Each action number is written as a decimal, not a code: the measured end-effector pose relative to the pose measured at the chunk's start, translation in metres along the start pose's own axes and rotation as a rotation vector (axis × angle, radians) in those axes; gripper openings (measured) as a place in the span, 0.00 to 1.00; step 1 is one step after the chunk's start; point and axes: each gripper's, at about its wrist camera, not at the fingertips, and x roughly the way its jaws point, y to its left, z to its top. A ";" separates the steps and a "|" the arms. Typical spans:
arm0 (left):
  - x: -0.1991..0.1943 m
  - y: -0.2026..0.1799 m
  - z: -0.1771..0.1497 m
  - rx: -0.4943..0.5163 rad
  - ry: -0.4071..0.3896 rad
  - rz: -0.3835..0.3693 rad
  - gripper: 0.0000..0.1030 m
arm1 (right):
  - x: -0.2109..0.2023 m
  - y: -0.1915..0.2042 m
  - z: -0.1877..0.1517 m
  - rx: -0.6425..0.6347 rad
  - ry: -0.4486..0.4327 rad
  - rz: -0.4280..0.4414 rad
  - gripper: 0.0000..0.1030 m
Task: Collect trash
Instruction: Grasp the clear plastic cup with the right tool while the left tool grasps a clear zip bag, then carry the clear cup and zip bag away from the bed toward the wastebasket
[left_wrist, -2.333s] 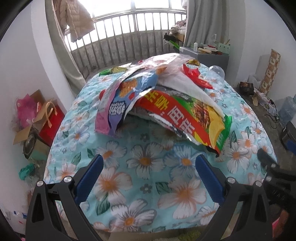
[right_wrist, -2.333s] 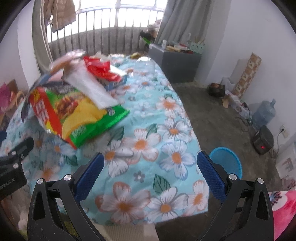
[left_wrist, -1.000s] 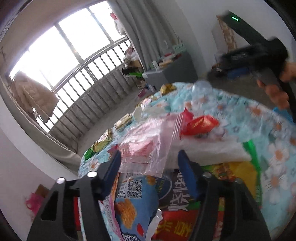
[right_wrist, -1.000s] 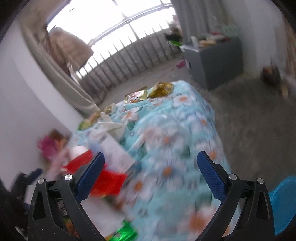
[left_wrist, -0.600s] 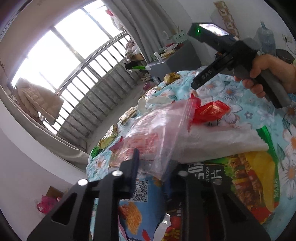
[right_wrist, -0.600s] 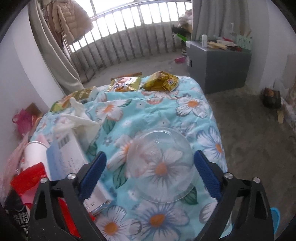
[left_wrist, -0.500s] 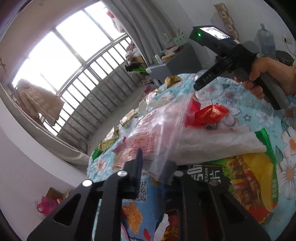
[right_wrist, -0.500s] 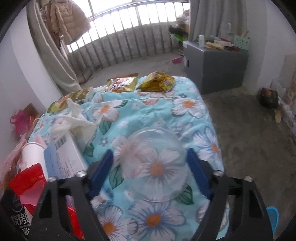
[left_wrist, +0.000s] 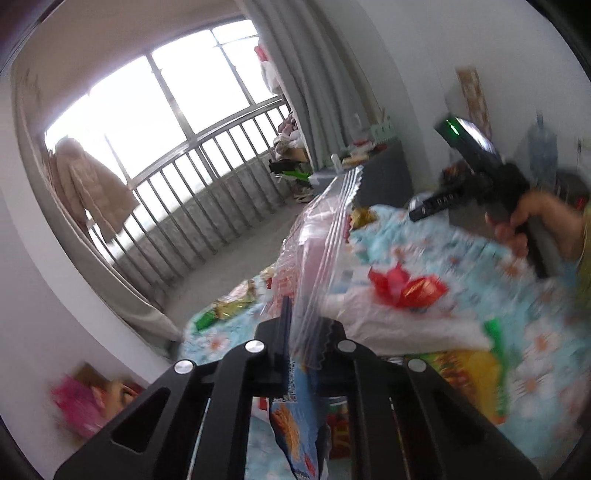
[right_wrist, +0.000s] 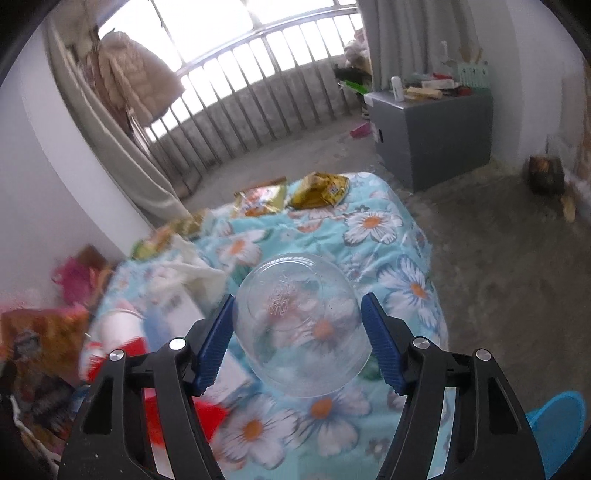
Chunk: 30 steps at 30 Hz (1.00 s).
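My left gripper (left_wrist: 308, 325) has its jaws closing on the lower edge of a clear zip bag (left_wrist: 325, 240), which stands lifted above the heap of wrappers. Under it lie a blue snack bag (left_wrist: 299, 424), a white plastic bag (left_wrist: 388, 325), a red wrapper (left_wrist: 406, 290) and a yellow-green chip bag (left_wrist: 469, 373). My right gripper (right_wrist: 297, 325) is shut on an upturned clear plastic bowl (right_wrist: 291, 295), one blue pad against each side. A hand (left_wrist: 517, 221) holds that gripper at the right of the left wrist view.
The table wears a floral cloth (right_wrist: 388, 240). Two gold snack packets (right_wrist: 321, 190) lie at its far end; a white cup (right_wrist: 118, 328) and crumpled tissue (right_wrist: 184, 269) sit left. A blue basket (right_wrist: 554, 424) stands on the floor, a grey cabinet (right_wrist: 432, 125) behind.
The left jaws came together on the zip bag and raised it off the heap. The right jaws narrowed from wide open onto the clear bowl.
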 end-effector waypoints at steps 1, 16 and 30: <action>-0.005 0.009 0.003 -0.054 -0.004 -0.037 0.08 | -0.006 -0.002 -0.001 0.026 -0.004 0.023 0.63; -0.051 0.072 0.021 -0.590 -0.067 -0.533 0.07 | -0.151 -0.035 -0.074 0.295 -0.149 0.123 0.63; -0.068 0.051 0.011 -0.408 -0.115 -0.245 0.08 | -0.144 -0.031 -0.110 0.336 -0.087 0.163 0.63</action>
